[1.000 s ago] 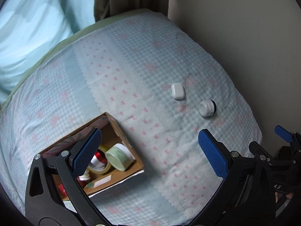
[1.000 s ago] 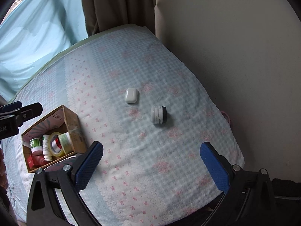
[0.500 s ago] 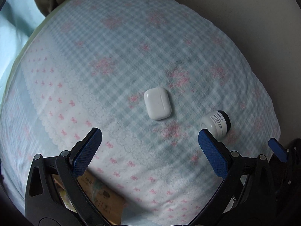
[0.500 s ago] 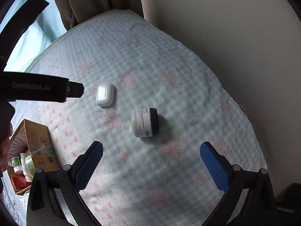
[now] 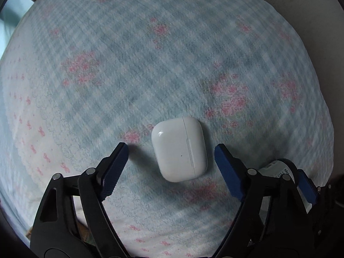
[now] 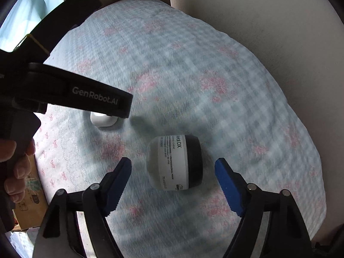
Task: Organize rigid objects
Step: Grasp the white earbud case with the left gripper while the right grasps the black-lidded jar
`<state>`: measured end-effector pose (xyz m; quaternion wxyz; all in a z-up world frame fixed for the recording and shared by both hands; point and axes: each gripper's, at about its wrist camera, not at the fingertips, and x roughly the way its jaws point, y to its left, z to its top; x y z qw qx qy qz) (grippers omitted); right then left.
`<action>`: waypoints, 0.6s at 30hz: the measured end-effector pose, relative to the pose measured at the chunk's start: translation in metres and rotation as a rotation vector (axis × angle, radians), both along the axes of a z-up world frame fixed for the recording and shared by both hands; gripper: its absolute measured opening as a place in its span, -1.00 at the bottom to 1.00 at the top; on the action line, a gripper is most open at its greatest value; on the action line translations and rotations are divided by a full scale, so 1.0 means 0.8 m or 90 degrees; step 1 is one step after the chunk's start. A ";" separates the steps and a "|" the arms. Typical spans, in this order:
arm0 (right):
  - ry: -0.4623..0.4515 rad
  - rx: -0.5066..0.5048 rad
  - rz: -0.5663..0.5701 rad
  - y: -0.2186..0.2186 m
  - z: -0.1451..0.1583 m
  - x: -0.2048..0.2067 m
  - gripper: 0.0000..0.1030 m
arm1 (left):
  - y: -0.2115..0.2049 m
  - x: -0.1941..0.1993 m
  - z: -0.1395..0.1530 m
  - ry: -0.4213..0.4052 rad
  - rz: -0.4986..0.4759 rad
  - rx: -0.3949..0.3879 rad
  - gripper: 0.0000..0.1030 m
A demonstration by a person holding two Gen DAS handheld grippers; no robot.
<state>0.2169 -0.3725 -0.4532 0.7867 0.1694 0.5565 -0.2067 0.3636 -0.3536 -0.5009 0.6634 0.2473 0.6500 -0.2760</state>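
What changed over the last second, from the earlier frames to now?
Both tools came down toward the bed. The left tool left the cardboard box and now sits open around the white earbud case; the right tool closed in and sits open around the jar. Nothing is gripped yet. The case and the jar lie where they were on the bedspread.

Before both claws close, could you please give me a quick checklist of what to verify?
1. Left claw open: ok.
2. White earbud case between its fingers: ok.
3. Right claw open: ok.
4. Jar between its fingers, lying on its side: ok.
5. Pads touching either item: cannot tell.
6. Cardboard box free to receive them: cannot tell, only its edge shows.
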 end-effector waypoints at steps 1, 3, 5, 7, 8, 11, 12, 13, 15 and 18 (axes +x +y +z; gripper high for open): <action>0.000 0.002 -0.002 -0.001 -0.002 0.002 0.46 | -0.003 -0.001 -0.005 -0.001 -0.001 0.006 0.49; 0.001 0.008 -0.006 -0.004 -0.007 0.009 0.46 | -0.006 -0.004 -0.007 -0.011 -0.005 0.010 0.46; -0.001 0.018 -0.008 -0.006 -0.010 0.014 0.34 | -0.009 -0.007 -0.007 -0.015 -0.006 0.004 0.24; 0.018 0.005 -0.013 -0.006 -0.014 0.018 0.01 | -0.014 -0.008 -0.007 -0.017 -0.004 0.003 0.03; 0.020 0.000 -0.017 -0.007 -0.015 0.019 -0.05 | -0.015 -0.009 -0.005 -0.013 -0.003 0.000 -0.06; 0.018 0.013 -0.036 -0.011 -0.017 0.018 -0.06 | -0.019 -0.004 -0.001 -0.009 0.002 -0.005 -0.13; 0.020 0.011 -0.035 -0.011 -0.018 0.019 -0.06 | -0.018 -0.003 -0.001 -0.008 0.003 -0.008 -0.13; 0.020 0.010 -0.034 -0.012 -0.018 0.018 -0.06 | -0.016 -0.002 0.000 -0.007 0.002 -0.009 -0.13; 0.021 0.007 -0.031 -0.013 -0.019 0.017 -0.06 | -0.014 -0.002 0.002 -0.008 -0.002 -0.008 -0.13; 0.021 0.008 -0.031 -0.013 -0.020 0.017 -0.07 | -0.009 0.002 0.003 -0.006 -0.001 -0.011 -0.14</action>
